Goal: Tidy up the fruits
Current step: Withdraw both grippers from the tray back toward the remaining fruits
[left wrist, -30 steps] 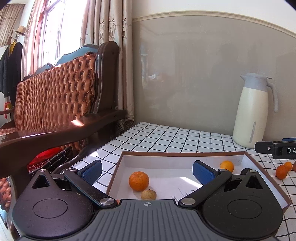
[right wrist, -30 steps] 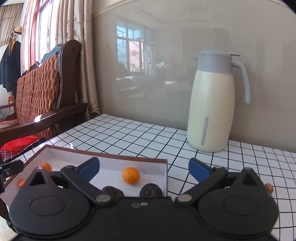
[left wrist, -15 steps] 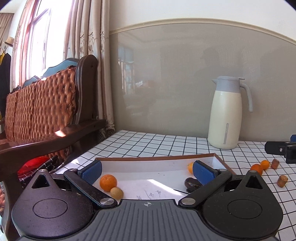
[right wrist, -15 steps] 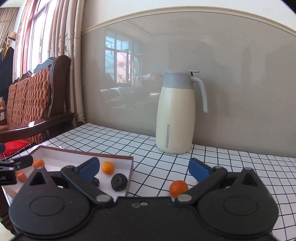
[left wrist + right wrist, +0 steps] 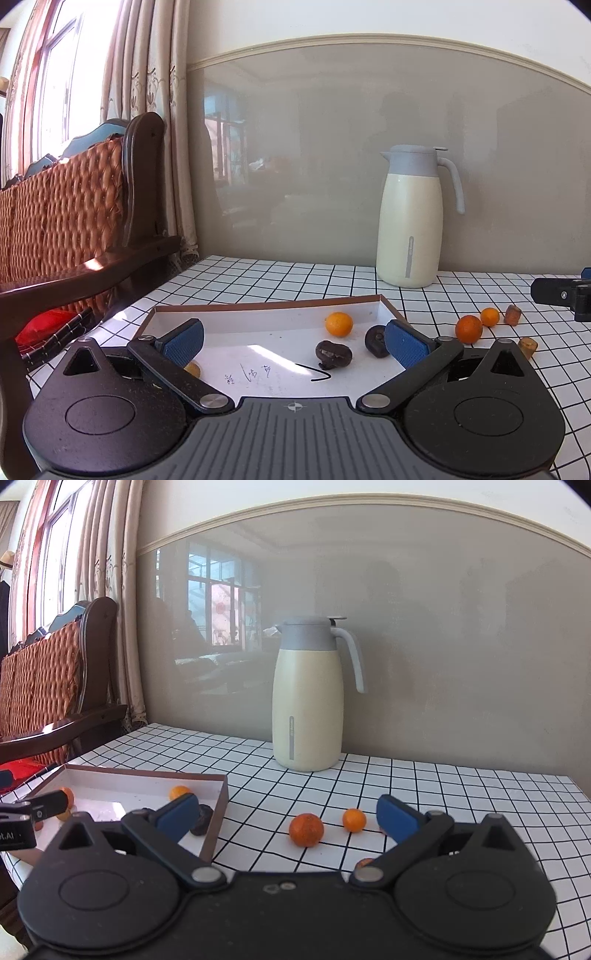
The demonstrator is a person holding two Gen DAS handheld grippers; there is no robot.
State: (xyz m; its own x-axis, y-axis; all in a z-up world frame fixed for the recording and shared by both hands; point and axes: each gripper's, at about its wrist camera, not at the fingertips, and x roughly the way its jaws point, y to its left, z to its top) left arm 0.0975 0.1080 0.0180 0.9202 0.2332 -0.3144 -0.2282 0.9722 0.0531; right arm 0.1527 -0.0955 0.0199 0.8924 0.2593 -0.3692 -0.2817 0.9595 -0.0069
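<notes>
A shallow white box with a brown rim (image 5: 266, 306) lies on the checked table; it also shows in the right wrist view (image 5: 147, 773). In it lie a small orange (image 5: 338, 324) and two dark dried fruits (image 5: 333, 353). My left gripper (image 5: 293, 341) is open and empty above the box. My right gripper (image 5: 286, 814) is open and empty above the table right of the box. In front of it lie a larger orange (image 5: 306, 829) and a smaller orange (image 5: 354, 820). Two brown candied pieces (image 5: 513, 315) lie beyond them.
A cream thermos jug (image 5: 308, 698) stands at the back by the wall. A wooden, woven-back bench (image 5: 74, 221) borders the table's left side. The table's right edge (image 5: 576, 794) shows in the right wrist view.
Both grippers have swung to the right and drawn back. The loose oranges on the table have come into view; both grippers stay open and empty.
</notes>
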